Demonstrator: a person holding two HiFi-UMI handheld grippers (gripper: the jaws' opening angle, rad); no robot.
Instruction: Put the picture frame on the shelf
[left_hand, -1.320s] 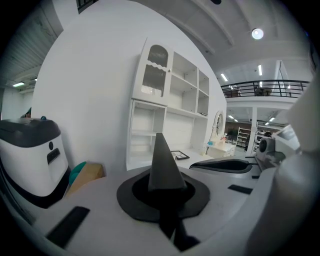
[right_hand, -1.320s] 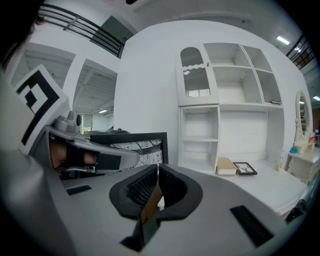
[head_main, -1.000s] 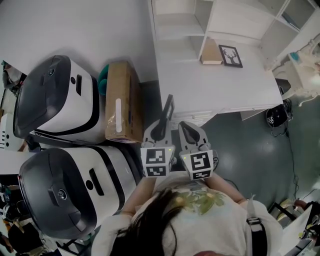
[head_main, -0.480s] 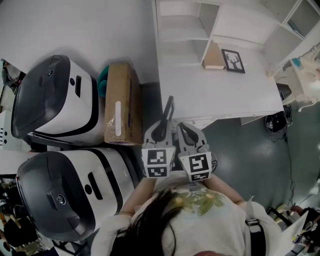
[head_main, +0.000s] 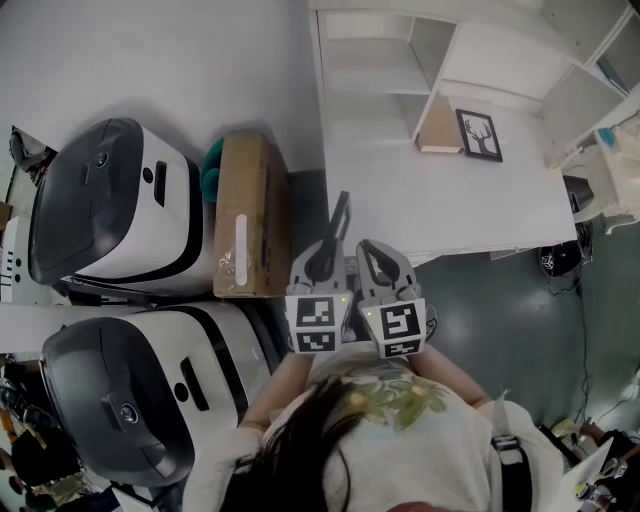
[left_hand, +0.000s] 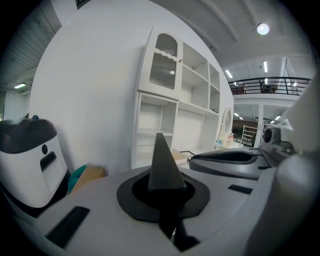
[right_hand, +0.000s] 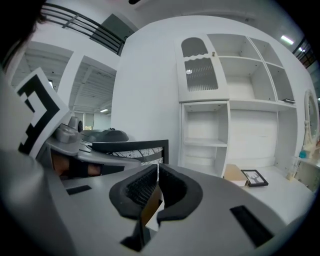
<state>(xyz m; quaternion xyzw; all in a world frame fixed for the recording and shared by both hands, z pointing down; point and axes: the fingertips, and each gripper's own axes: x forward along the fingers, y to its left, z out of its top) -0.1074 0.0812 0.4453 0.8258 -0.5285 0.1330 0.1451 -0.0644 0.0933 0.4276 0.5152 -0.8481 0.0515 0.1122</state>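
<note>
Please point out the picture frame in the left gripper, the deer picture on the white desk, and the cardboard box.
held picture frame (head_main: 339, 218), head view, on its dark upper edge.
deer picture (head_main: 479, 135), head view, middle of its print.
cardboard box (head_main: 262, 200), head view, on its brown top face.

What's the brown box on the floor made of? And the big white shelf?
The brown box: likely cardboard, dull tan with a pale strip on top. The white shelf: probably painted wood or board, with smooth matte flat panels.

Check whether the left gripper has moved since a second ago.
Yes. The left gripper, shut on the picture frame, has moved forward toward the white desk, whose front edge now lies closer to its jaws in the head view.
</note>
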